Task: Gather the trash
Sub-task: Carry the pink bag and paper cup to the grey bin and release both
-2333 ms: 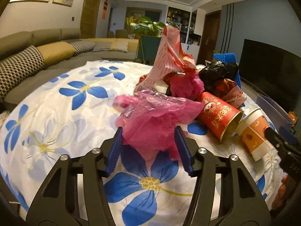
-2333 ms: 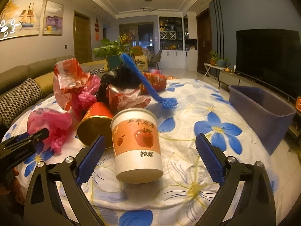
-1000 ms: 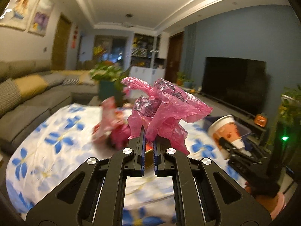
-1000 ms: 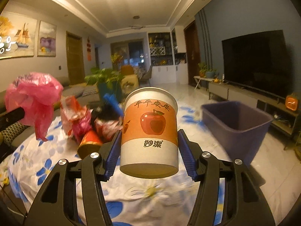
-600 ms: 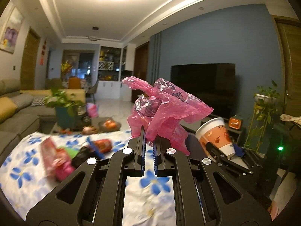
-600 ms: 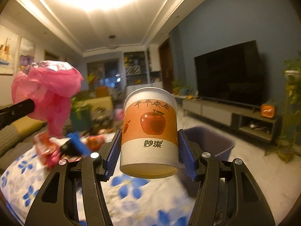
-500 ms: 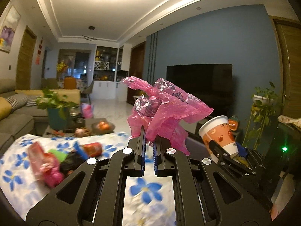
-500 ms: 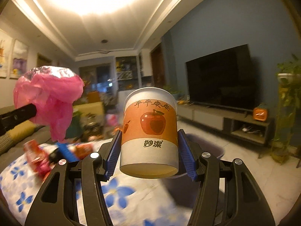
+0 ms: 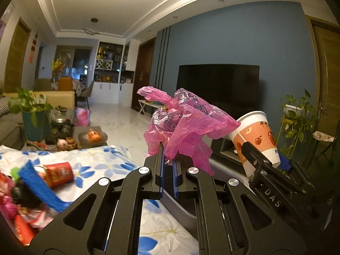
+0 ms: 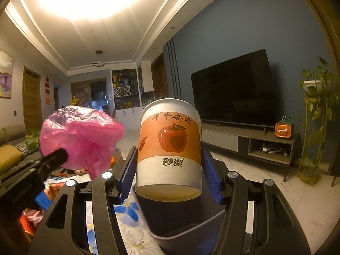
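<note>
My left gripper (image 9: 167, 159) is shut on a crumpled pink plastic bag (image 9: 184, 125), held up in the air; the same pink bag (image 10: 82, 136) shows at the left of the right wrist view. My right gripper (image 10: 169, 165) is shut on an orange-and-white paper cup (image 10: 169, 146) with an apple print, held upside down with its open mouth toward the camera. That paper cup (image 9: 255, 136) also shows at the right of the left wrist view. A grey bin (image 10: 187, 229) sits just below the cup; its edge (image 9: 180, 208) lies under the left fingers.
The flower-print table cover (image 9: 102, 163) still carries a red can (image 9: 59, 172), a blue brush (image 9: 38, 187) and red wrappers (image 9: 23, 223) at the left. A TV (image 10: 233, 89) on a low stand (image 10: 250, 146) fills the right wall, with potted plants (image 10: 318, 110) beside it.
Both grippers have swung right, away from the trash pile toward the TV wall, each keeping its load. The bin now lies directly below the cup.
</note>
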Motion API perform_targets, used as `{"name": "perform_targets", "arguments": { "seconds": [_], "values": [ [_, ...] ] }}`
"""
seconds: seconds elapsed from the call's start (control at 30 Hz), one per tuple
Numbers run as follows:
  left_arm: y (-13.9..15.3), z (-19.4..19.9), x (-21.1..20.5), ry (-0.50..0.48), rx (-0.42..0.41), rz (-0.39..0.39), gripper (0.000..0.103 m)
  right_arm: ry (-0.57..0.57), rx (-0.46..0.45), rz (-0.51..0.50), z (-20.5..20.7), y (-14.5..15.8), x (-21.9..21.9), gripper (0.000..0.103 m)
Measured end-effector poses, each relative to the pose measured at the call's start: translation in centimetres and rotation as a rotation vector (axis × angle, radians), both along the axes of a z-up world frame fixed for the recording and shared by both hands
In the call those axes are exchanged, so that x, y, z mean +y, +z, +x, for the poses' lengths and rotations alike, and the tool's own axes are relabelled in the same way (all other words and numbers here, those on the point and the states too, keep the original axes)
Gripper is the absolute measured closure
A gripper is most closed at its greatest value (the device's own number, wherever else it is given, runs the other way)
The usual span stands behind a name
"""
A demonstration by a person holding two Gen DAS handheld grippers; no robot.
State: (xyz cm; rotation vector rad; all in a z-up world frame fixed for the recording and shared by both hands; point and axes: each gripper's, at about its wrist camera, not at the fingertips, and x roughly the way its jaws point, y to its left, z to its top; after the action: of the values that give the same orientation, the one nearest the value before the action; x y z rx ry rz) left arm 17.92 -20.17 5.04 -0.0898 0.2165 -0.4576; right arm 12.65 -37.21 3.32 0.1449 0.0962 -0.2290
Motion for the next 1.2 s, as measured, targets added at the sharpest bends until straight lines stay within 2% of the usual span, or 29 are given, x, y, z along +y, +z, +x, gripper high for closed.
{"name": "perform_targets", "arguments": {
  "seconds": [0.37, 0.67, 1.13, 1.2],
  "values": [
    [-3.8, 5.8, -3.0, -0.021, 0.076, 0.007, 0.097, -0.026, 0.028, 0.011, 4.6, -2.2, -2.4, 0.045],
    [-5.8, 7.7, -5.7, -0.059, 0.123, 0.035, 0.097, -0.023, 0.071, 0.03, 6.5, -3.7, -3.1, 0.044],
    [-7.6, 9.3, -7.0, -0.102, 0.17, 0.057, 0.096, -0.027, 0.119, 0.066, 8.3, -4.9, -4.3, 0.043],
    [-7.8, 9.4, -7.1, -0.112, 0.179, 0.061, 0.096, -0.025, 0.118, 0.069, 8.6, -5.0, -4.5, 0.04]
  ]
}}
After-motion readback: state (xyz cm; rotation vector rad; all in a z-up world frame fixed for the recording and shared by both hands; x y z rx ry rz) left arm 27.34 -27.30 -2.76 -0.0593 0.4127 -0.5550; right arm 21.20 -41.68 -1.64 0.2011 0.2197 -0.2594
